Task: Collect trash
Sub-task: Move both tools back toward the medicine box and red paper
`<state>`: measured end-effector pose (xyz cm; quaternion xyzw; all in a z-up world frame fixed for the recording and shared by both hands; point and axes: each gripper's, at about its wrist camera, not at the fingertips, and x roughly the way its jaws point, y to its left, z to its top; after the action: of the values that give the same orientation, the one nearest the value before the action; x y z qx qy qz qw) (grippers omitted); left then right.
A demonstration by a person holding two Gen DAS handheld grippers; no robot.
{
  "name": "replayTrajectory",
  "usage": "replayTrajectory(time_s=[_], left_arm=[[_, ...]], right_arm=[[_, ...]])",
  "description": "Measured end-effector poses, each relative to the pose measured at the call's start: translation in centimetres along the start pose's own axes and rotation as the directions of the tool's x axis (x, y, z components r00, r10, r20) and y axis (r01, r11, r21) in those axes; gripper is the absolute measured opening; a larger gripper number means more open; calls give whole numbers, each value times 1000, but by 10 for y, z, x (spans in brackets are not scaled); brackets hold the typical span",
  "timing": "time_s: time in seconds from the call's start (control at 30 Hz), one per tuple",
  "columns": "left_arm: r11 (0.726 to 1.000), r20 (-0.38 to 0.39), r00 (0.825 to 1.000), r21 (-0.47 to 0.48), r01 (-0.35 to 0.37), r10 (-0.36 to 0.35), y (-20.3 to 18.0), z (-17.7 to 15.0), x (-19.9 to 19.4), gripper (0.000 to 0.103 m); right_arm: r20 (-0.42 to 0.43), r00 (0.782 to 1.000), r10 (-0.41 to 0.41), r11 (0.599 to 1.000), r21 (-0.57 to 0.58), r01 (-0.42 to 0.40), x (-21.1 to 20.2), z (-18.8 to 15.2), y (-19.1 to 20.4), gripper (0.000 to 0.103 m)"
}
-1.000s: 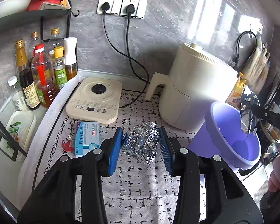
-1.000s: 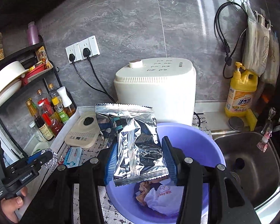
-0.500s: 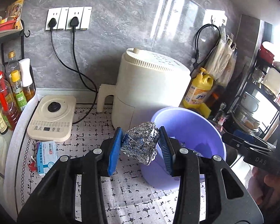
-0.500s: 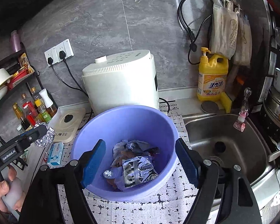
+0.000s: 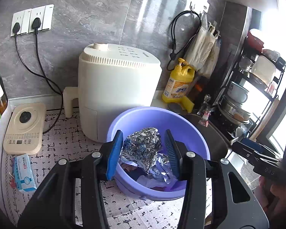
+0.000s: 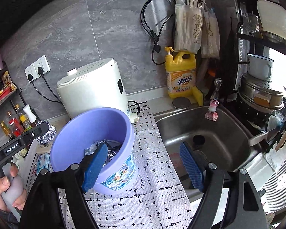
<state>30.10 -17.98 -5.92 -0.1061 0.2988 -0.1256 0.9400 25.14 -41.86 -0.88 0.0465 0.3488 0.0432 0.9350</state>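
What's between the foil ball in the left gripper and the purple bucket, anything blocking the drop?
Nothing visible. The left gripper holds the foil ball over the open mouth of the purple bucket; only earlier trash lies inside. The right gripper is open, off to the side.

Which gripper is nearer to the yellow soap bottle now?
Right. The right gripper hangs open by the sink, the yellow soap bottle just behind it. The left gripper holds the foil ball over the purple bucket, farther away.

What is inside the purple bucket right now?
The bucket holds crumpled silver foil wrappers and something white. The foil ball in the left tongs covers part of it; the bottom is hidden.
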Motion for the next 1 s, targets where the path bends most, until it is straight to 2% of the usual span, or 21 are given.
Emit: replayTrajectory(time_s=[0.03, 0.1, 0.2, 0.3, 0.37, 0.57, 0.77, 1.0], left_arm=[[1000, 9, 1000, 2, 2, -2, -2, 1, 1, 78], [1000, 42, 999, 1, -10, 10, -2, 3, -4, 90], [1000, 51, 998, -1, -31, 31, 3, 3, -9, 97], [998, 47, 997, -23, -66, 67, 17, 0, -15, 97], [995, 43, 995, -46, -88, 90, 28, -2, -21, 97], [978, 62, 981, -107, -177, 184, 63, -13, -52, 97], [941, 56, 954, -190, -281, 296, 102, -27, -86, 97], [875, 44, 907, -286, -390, 418, 137, -49, -123, 97]], right_arm=[[2, 1000, -5, 1000, 10, 5, -1, 0, -3, 77], [5, 1000, -11, 1000, 19, 11, -4, 0, -7, 77], [7, 1000, -9, 1000, 22, 9, -4, 0, -7, 77], [13, 1000, 13, 1000, 10, -13, -3, 1, 4, 84], [20, 999, 39, 999, 2, -39, -2, 1, 14, 92], [17, 990, 143, 988, -54, -142, 7, 5, 55, 95], [-20, 966, 258, 958, -124, -258, 20, 6, 106, 95], [-82, 926, 369, 901, -211, -378, 31, 3, 163, 95]])
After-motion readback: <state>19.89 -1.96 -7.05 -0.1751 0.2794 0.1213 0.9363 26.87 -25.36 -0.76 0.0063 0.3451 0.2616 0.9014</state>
